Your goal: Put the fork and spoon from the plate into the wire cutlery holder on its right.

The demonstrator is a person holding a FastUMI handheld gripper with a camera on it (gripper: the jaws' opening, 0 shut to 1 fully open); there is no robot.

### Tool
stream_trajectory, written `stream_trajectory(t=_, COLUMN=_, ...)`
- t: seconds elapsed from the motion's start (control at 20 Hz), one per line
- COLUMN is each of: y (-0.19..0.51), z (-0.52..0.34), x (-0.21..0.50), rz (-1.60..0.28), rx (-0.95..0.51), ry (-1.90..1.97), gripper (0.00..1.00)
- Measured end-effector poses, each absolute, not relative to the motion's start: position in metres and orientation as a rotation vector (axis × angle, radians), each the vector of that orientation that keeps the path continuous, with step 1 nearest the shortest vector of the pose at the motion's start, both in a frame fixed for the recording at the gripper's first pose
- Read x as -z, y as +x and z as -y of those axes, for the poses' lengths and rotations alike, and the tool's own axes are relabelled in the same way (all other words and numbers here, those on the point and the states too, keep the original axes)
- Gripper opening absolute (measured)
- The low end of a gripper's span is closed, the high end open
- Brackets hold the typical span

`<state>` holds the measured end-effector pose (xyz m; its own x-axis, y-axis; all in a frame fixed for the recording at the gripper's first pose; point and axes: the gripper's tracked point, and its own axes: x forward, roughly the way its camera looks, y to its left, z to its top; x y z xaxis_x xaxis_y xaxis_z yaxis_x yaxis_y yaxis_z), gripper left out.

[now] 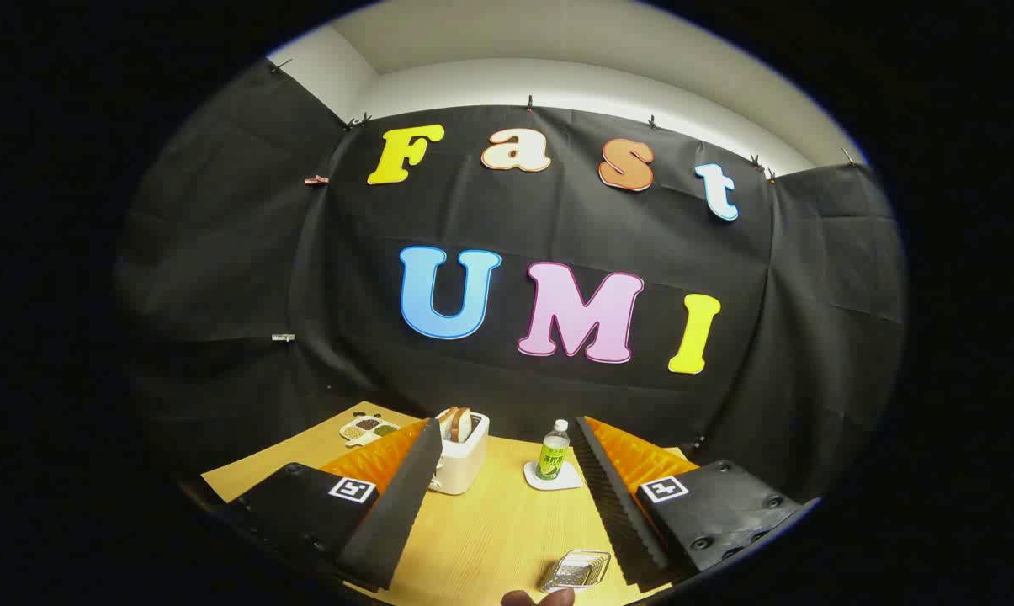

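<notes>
The table (490, 539) is light wood with a fine straight grain, smooth and faintly satin. The gripper (507, 454) has its fingers spread wide with nothing between them; their inner pads (607, 497) are ribbed and matt — rubbery by the look. The white toaster (463, 459) seems smooth plastic, holding rough-crusted bread slices (457, 421). The bottle (553, 452) is clear glossy plastic with a shiny label, on a matt white coaster (557, 480). The small ridged tray (576, 570) gleams like metal. The booth wall (220, 252) is matt, creased cloth.

One toaster (459, 461), one bottle (553, 452), one coaster (552, 477).
</notes>
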<state>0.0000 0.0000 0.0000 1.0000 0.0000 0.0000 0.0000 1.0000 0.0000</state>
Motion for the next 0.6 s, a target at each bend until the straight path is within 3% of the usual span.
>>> stream_trajectory(t=0.6, y=0.0016, z=-0.0085, x=0.0028, rz=-0.009, rx=-0.009, ry=0.001, gripper=0.98)
